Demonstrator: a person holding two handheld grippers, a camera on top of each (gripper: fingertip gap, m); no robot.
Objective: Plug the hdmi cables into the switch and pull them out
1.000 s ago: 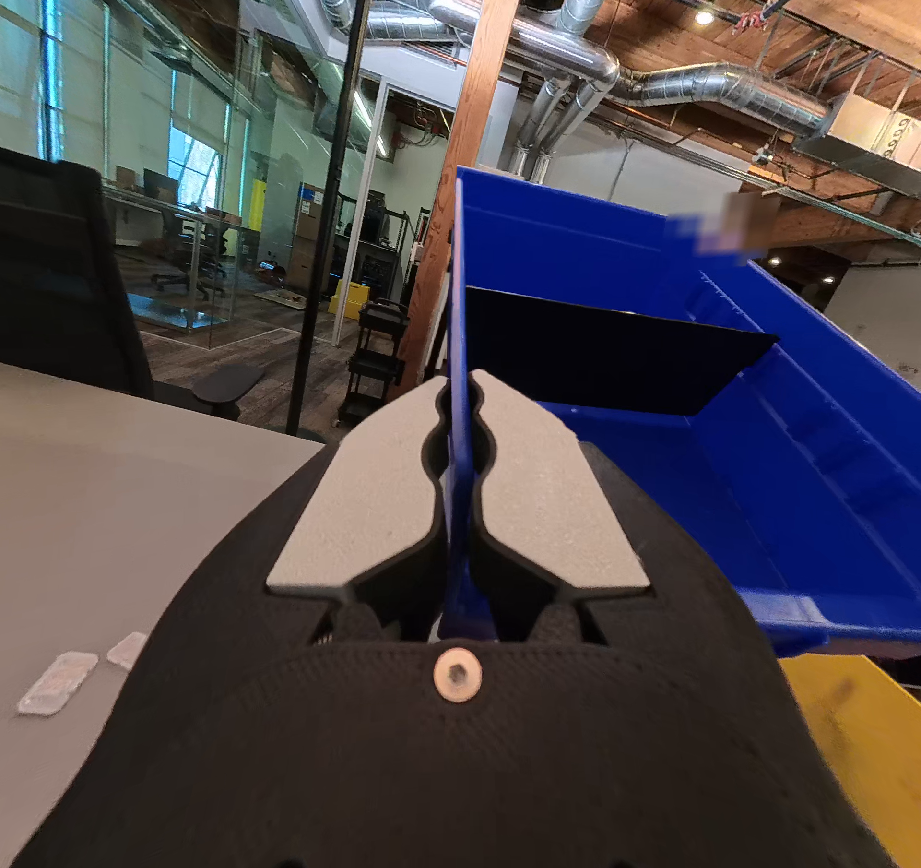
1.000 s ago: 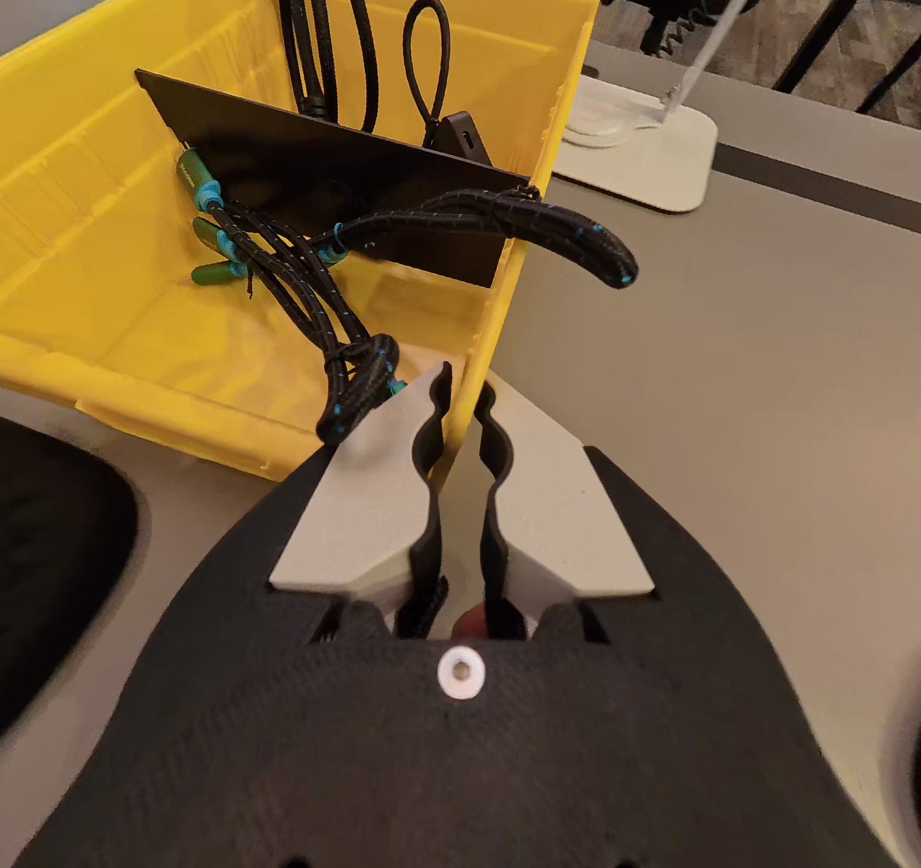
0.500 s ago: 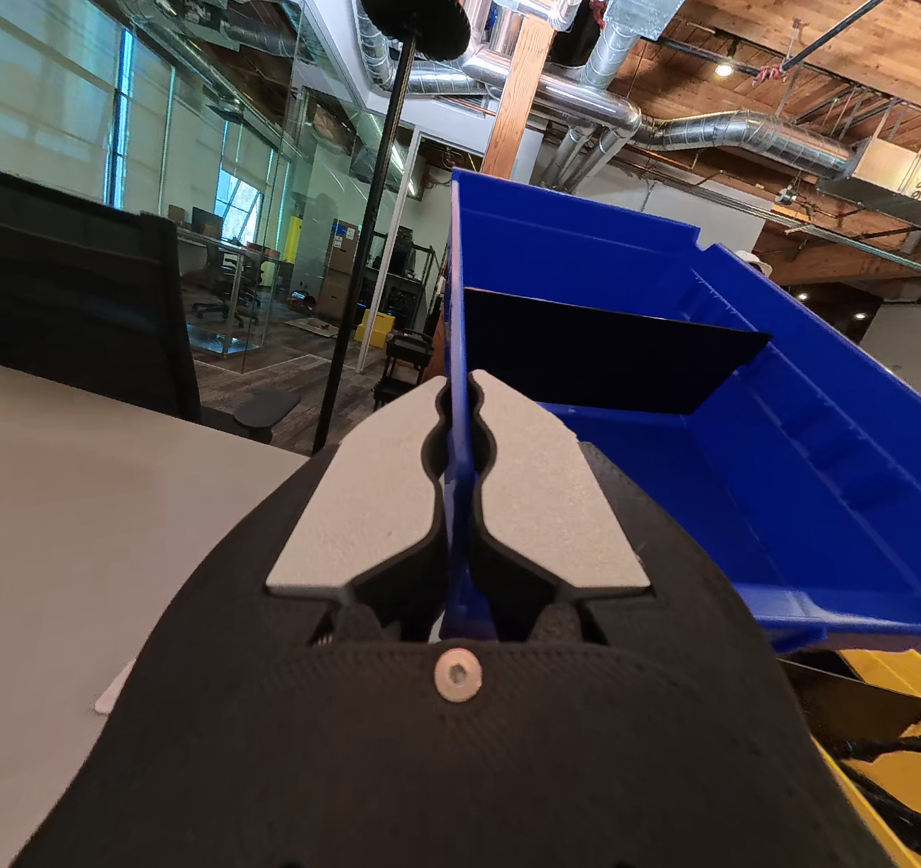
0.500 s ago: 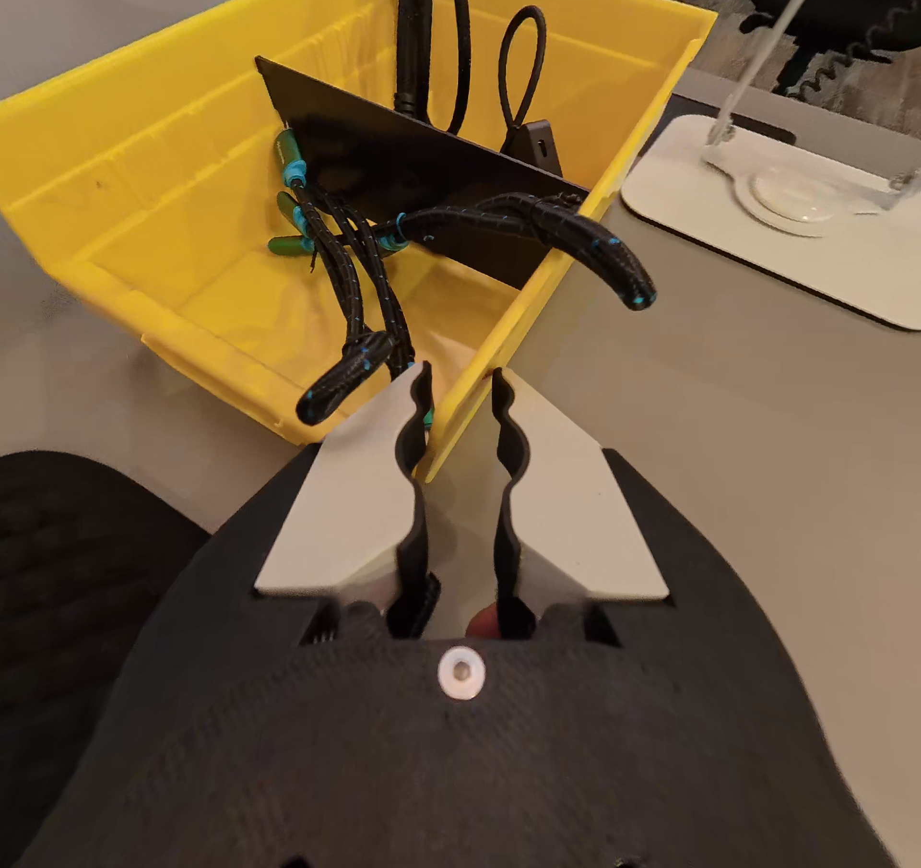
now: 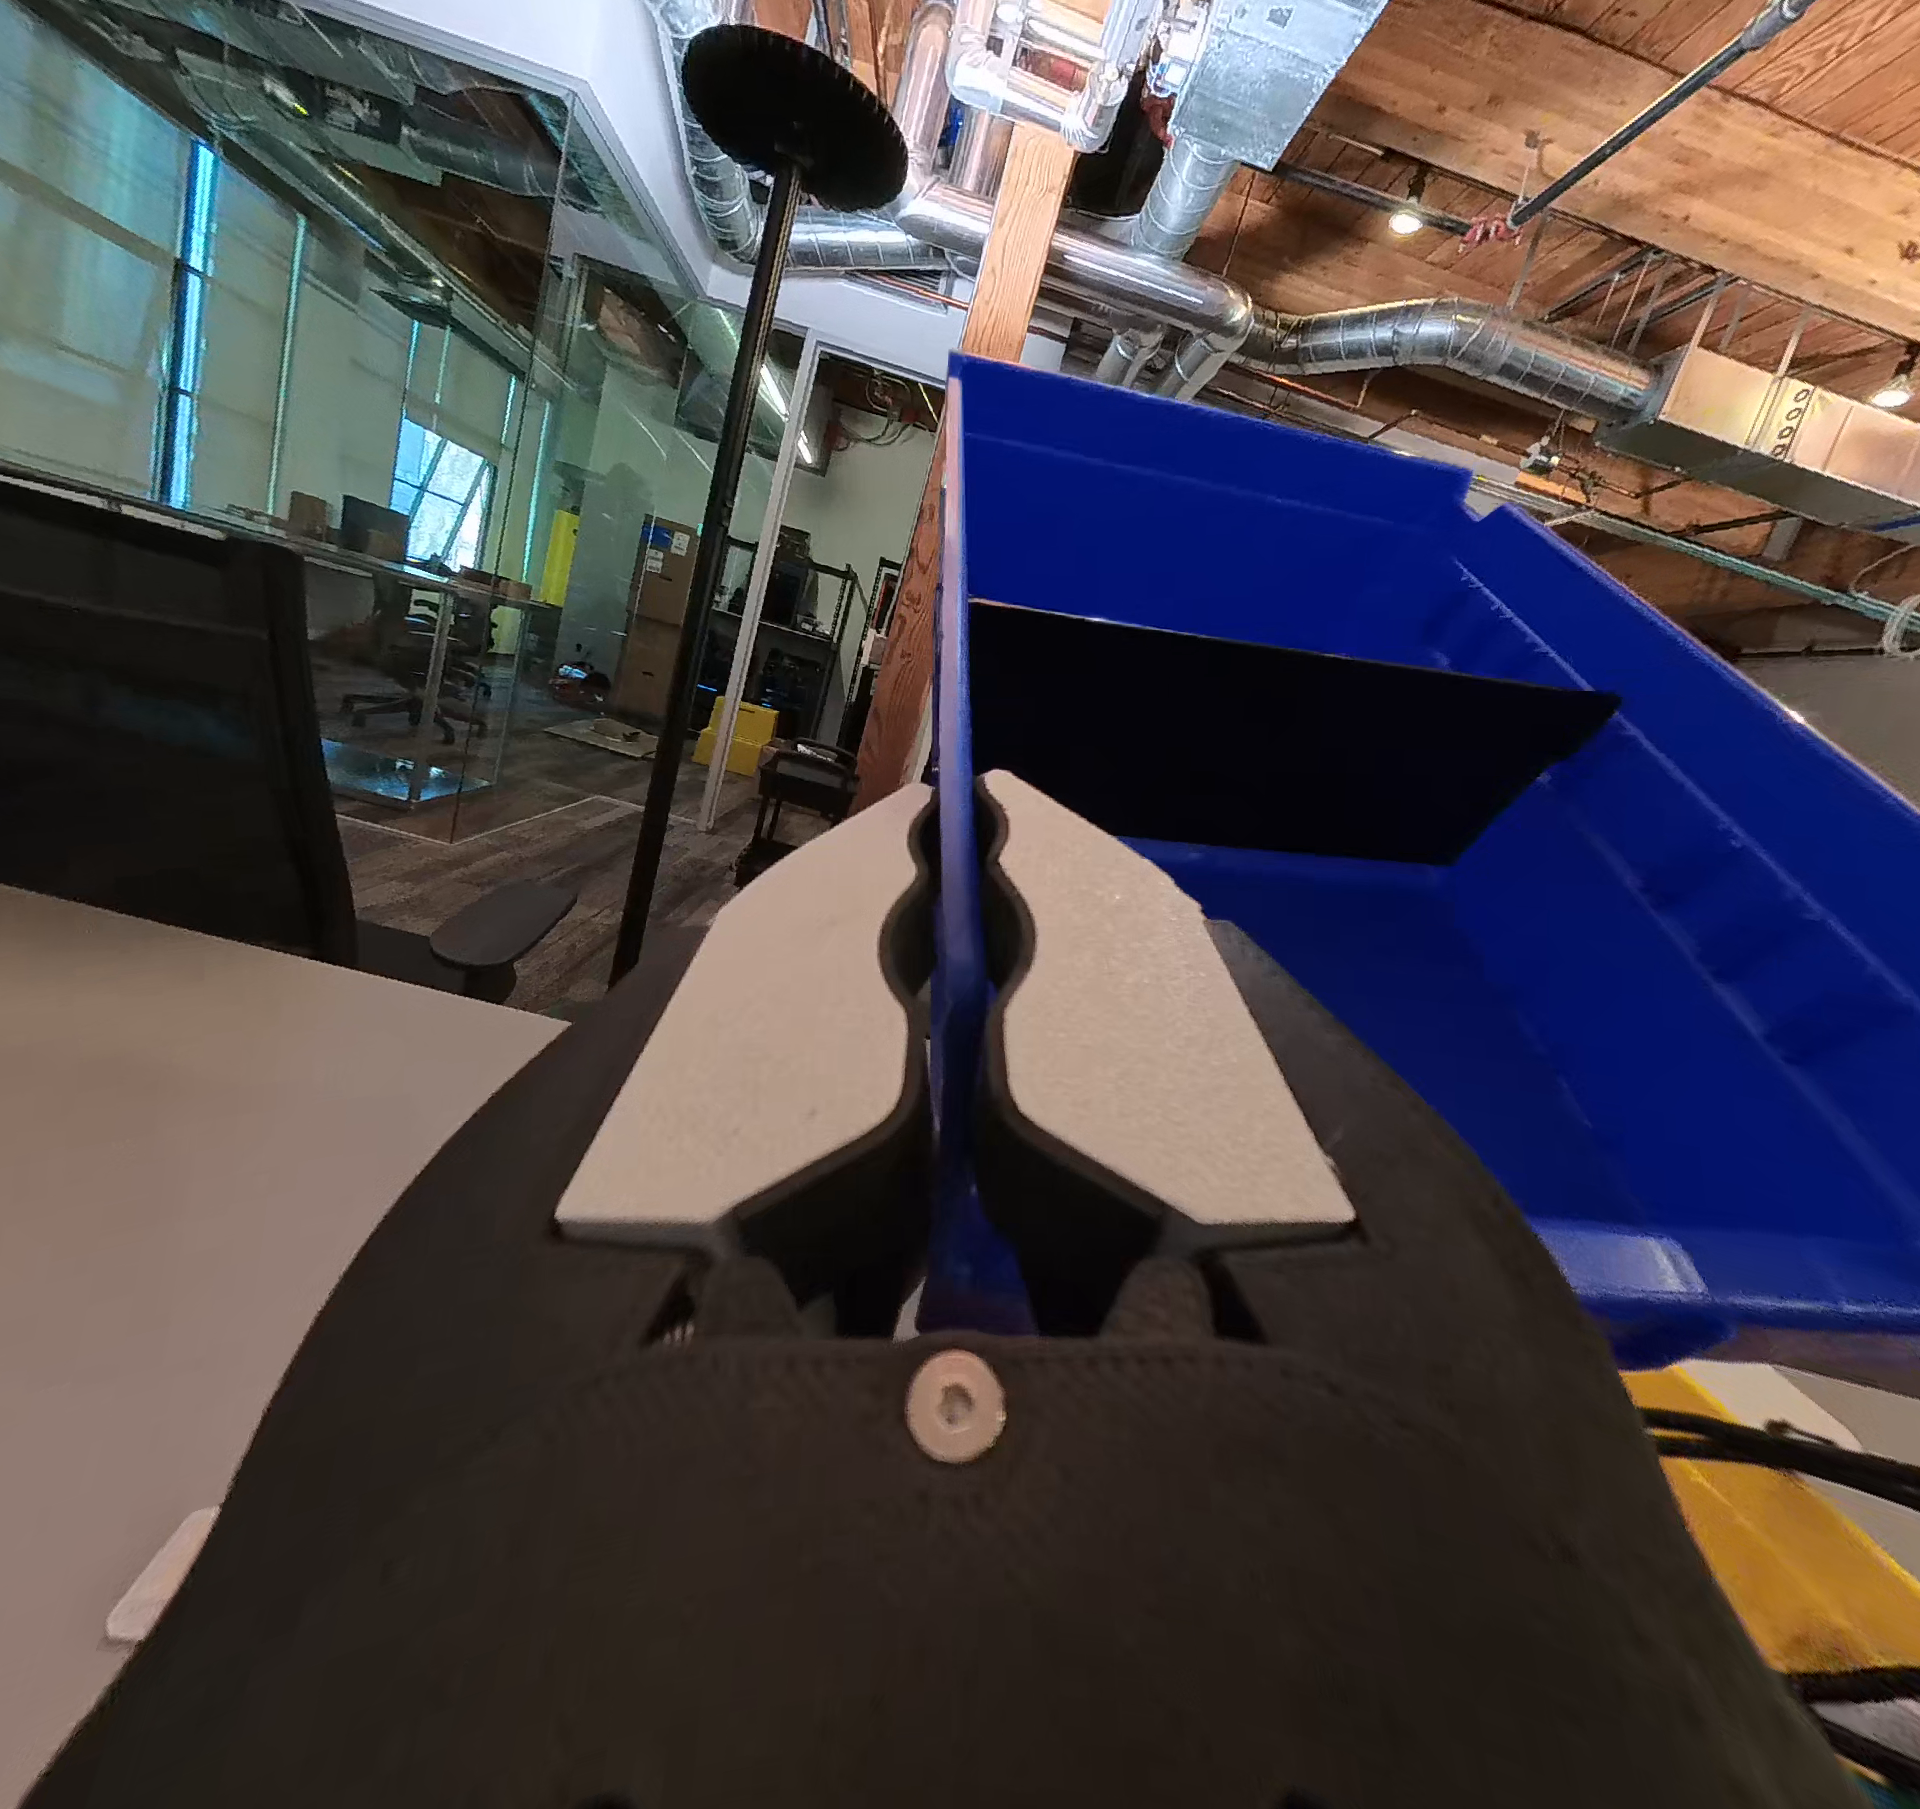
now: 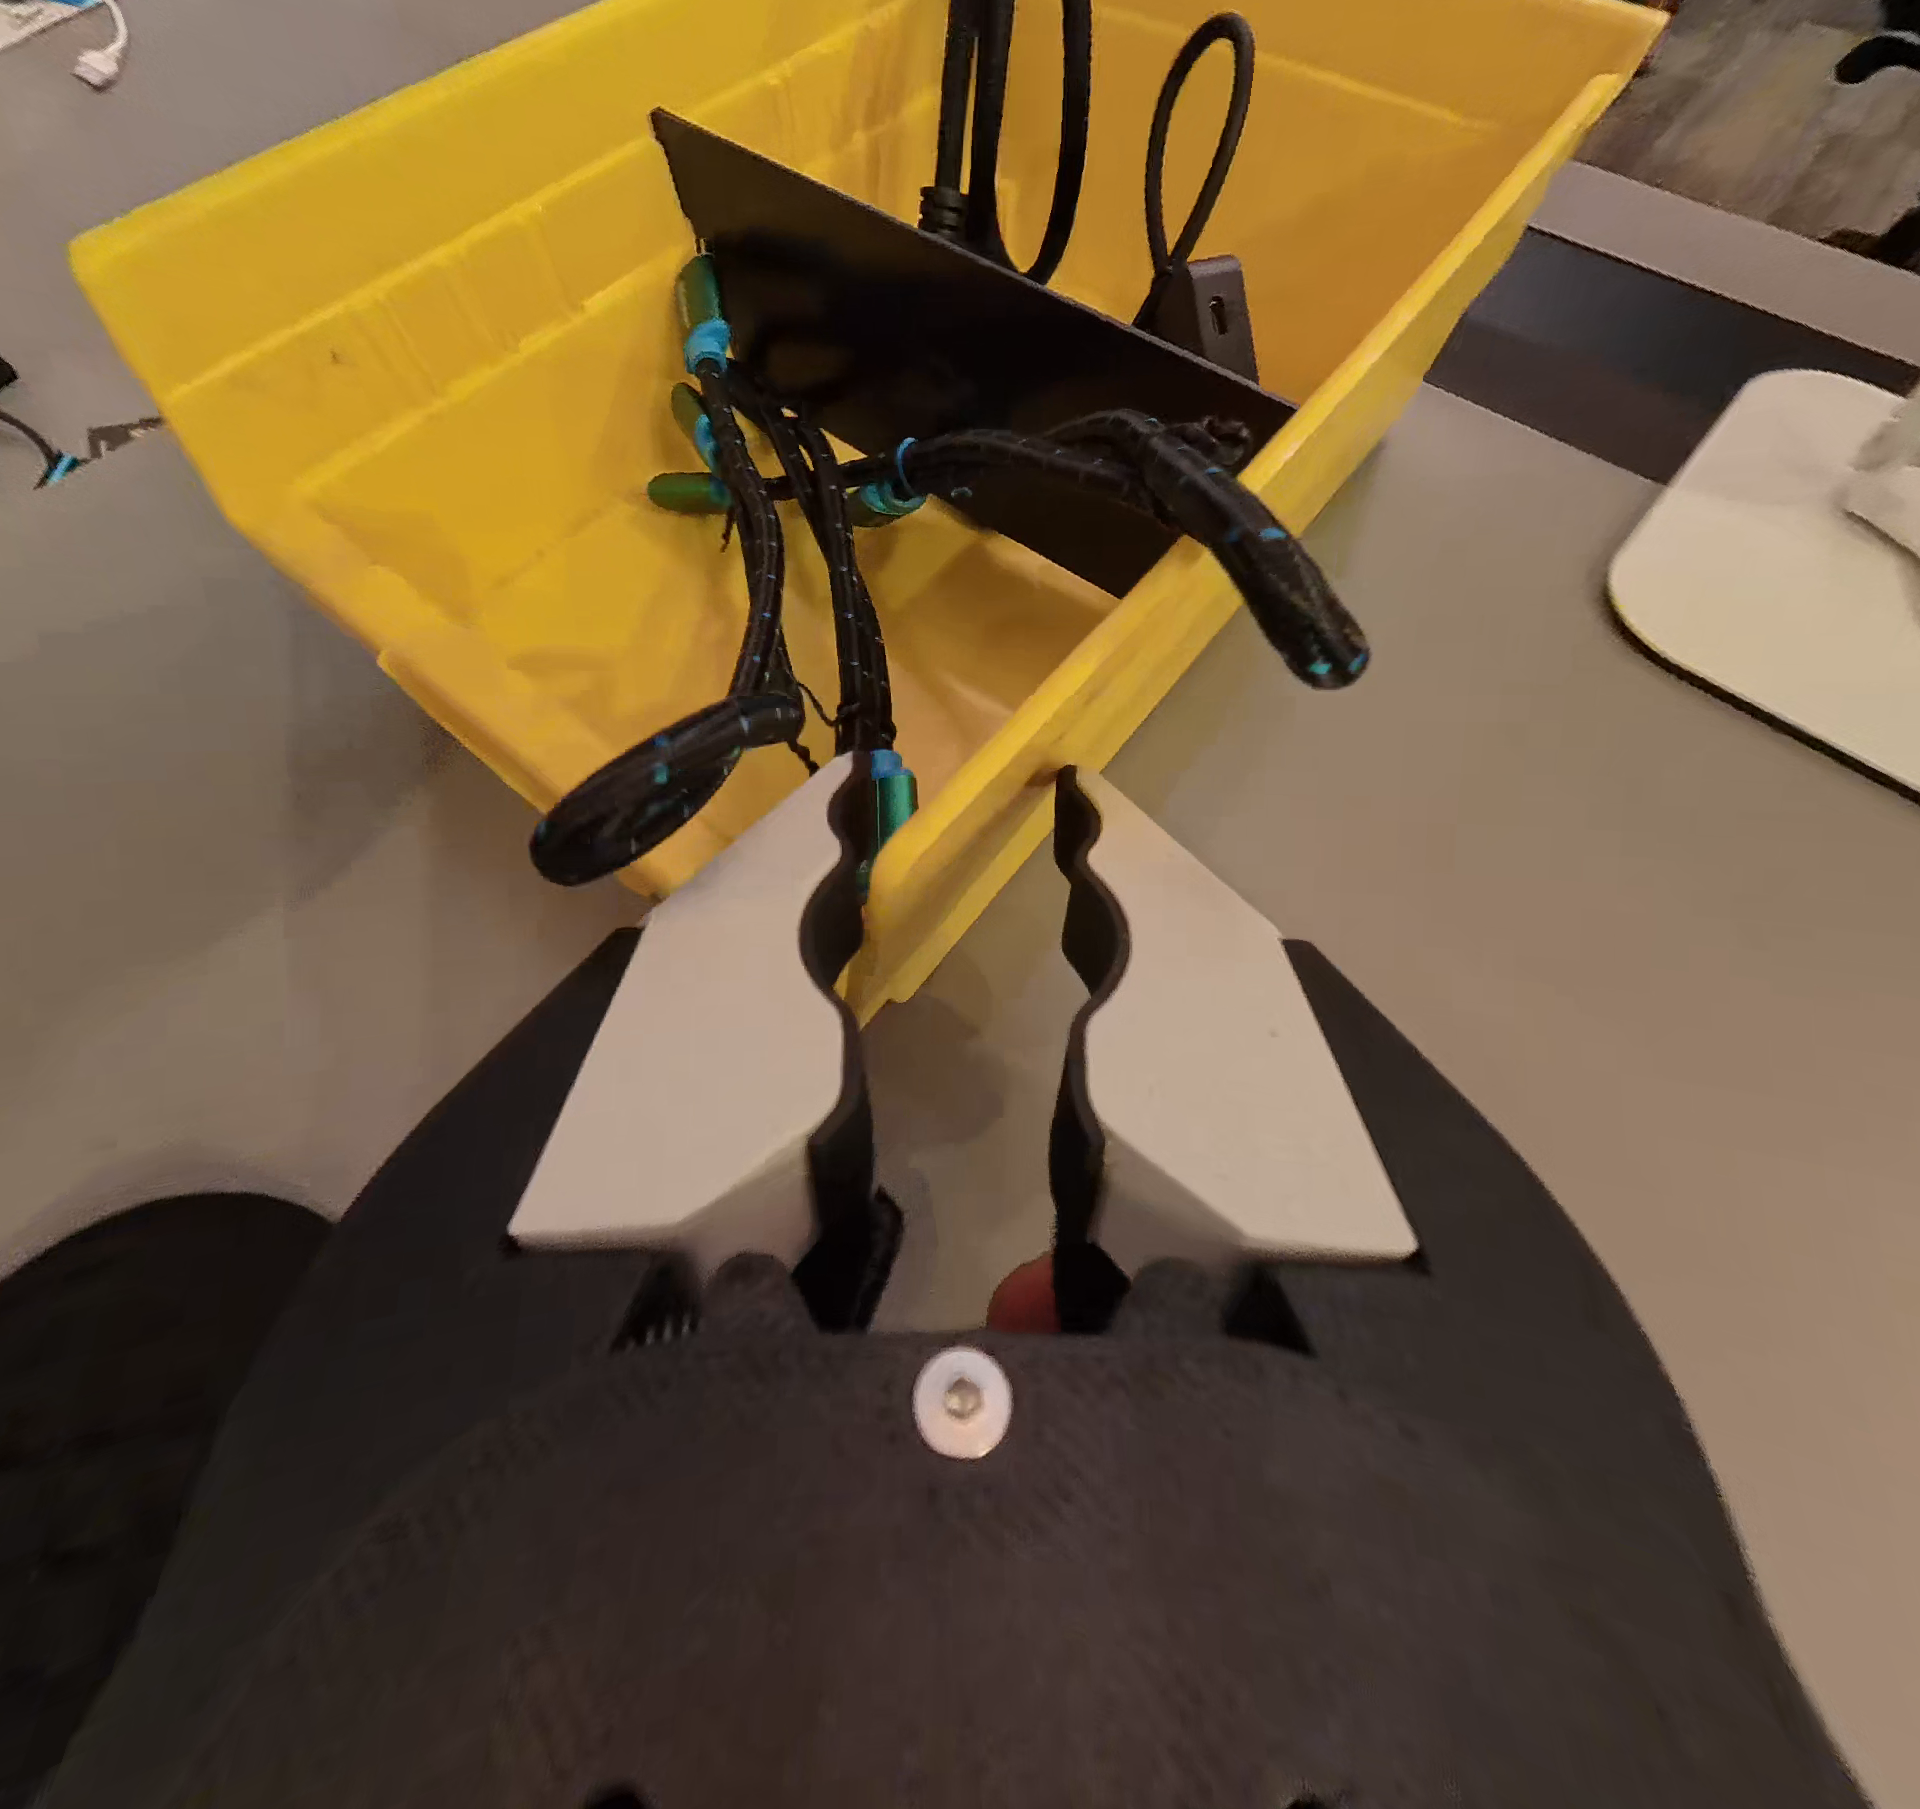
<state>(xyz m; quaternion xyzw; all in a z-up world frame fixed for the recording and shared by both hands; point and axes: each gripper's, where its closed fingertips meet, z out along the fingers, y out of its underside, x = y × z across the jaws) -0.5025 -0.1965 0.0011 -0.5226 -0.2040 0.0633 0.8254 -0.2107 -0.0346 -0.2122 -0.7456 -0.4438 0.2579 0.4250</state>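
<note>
My left gripper (image 5: 956, 788) is shut on the side wall of an empty blue bin (image 5: 1558, 980) and holds it tilted above the table; a black divider (image 5: 1247, 741) crosses the bin. My right gripper (image 6: 956, 777) is open, its fingers either side of the near corner wall of a yellow bin (image 6: 416, 325) on the table. That bin holds black braided HDMI cables (image 6: 862, 616) with green plugs (image 6: 891, 803), in front of a black divider (image 6: 935, 305). A dark switch (image 6: 1216, 305) with thicker black cables stands behind the divider. One cable loop hangs over the bin's right wall.
The grey table (image 6: 1455, 1032) carries a white flat base (image 6: 1766, 564) at the right and a white cable (image 6: 99, 45) at the far left. In the left wrist view a black chair (image 5: 156, 720) and a black pole (image 5: 717, 533) stand behind the table, and the yellow bin (image 5: 1787, 1572) lies under the blue one. Some 40 cm of space lies between my two pairs of fingers.
My right gripper opened off the yellow bin's wall and rose and drew back. My left gripper kept its hold and tilted upward with the blue bin.
</note>
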